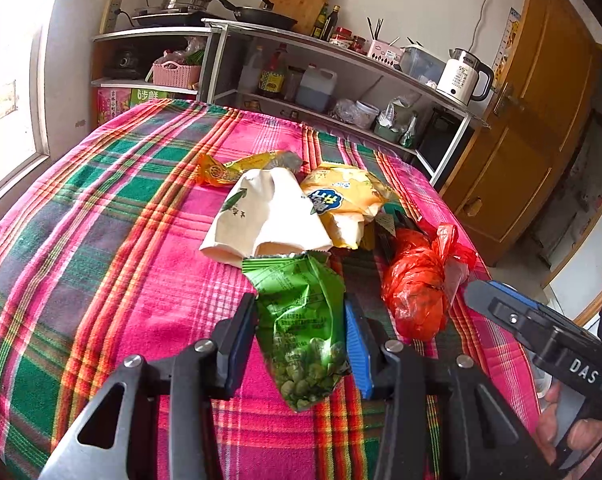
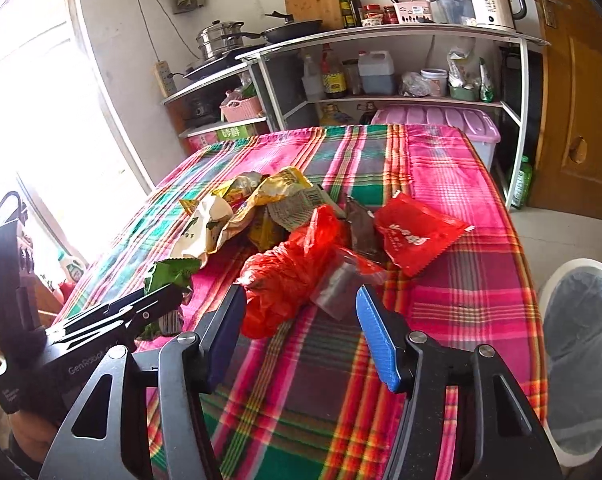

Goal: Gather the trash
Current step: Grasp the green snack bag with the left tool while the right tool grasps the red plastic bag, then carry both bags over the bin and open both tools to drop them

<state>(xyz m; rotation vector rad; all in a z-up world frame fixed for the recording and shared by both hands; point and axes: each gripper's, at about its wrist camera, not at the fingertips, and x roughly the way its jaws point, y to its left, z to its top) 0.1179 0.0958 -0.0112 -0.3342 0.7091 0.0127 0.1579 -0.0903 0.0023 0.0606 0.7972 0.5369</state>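
Low in the left wrist frame, the left gripper (image 1: 301,340) is clamped on a crinkled green pea-snack wrapper (image 1: 303,320). The right gripper (image 2: 301,336) stands apart, nothing held, before a crumpled red plastic bag (image 2: 285,280) at mid-frame. The pickup step seems underway; next probably carry the wrapper to the lined white bin (image 2: 581,344), right edge.

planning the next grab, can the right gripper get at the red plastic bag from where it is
Probably yes. The right gripper points at the red plastic bag with its jaws open and the bag's near end just ahead of them. The left gripper, clamped on the green snack packet, sits off to the side.
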